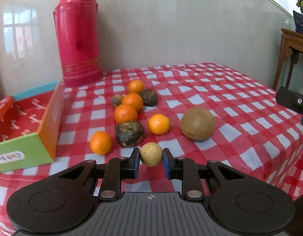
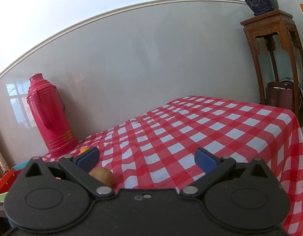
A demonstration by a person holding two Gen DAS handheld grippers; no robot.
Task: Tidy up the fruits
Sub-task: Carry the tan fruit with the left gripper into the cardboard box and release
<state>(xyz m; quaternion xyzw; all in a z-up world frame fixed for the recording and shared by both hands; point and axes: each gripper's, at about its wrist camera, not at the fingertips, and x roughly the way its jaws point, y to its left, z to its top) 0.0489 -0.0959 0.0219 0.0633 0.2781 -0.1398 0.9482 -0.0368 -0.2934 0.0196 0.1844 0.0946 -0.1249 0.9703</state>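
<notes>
My left claw (image 1: 151,158) is closed on a small tan speckled fruit (image 1: 151,157), one blue pad on each side of its widest part, at the near edge of the scattered pile on the bench (image 1: 239,118). It looks light and firm, with a dry rough skin that should not slip, though being round it could roll out if the pads sat off its middle; I judge a gentle squeeze across the equator is enough. Just beyond it lie a dark wrinkled fruit (image 1: 129,133), five small oranges, the nearest (image 1: 100,142) to the left, and a larger brown round fruit (image 1: 197,123) to the right. That one looks heavier and wants a wider hold. The open red-lined box (image 1: 47,118) stands on the left, the likely place for the fruit. A pink thermos (image 1: 77,37) stands behind, by the wall. My right claw (image 2: 147,158) hangs wide open and empty over the checked cloth.
</notes>
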